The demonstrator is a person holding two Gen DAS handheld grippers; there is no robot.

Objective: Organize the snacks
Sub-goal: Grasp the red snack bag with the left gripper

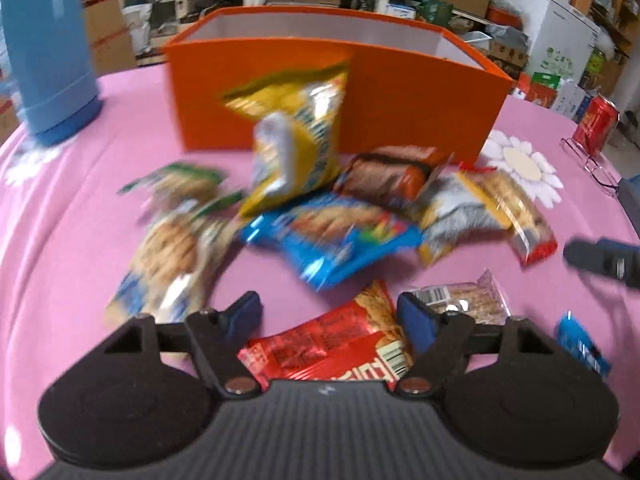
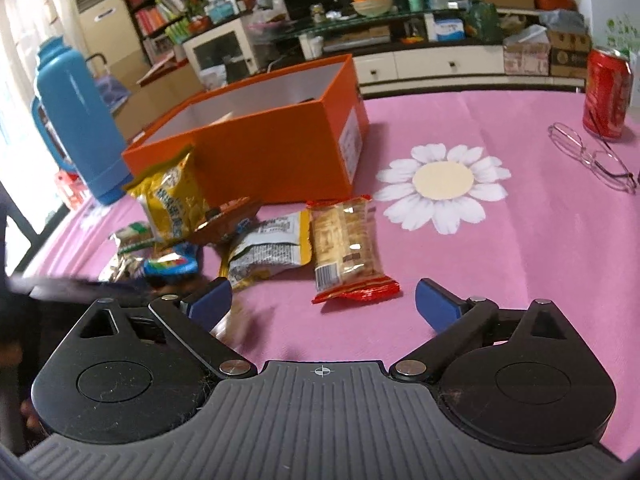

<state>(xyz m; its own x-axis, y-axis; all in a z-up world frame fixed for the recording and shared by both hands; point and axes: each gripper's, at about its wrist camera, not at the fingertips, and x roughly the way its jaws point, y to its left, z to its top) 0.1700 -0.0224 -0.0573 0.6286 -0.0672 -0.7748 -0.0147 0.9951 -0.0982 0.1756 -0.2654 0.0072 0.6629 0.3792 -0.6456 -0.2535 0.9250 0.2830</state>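
An open orange box stands on the pink tablecloth. Several snack packs lie in front of it: a yellow bag leaning on the box, a brown pack, a blue pack, cookie packs, a grey-yellow bag and a clear cracker pack. My left gripper is open, just above a red pack. My right gripper is open and empty, just short of the cracker pack.
A blue thermos stands left of the box. A red can and eyeglasses lie at the right. A white daisy print marks the cloth. A small blue wrapper lies at the right.
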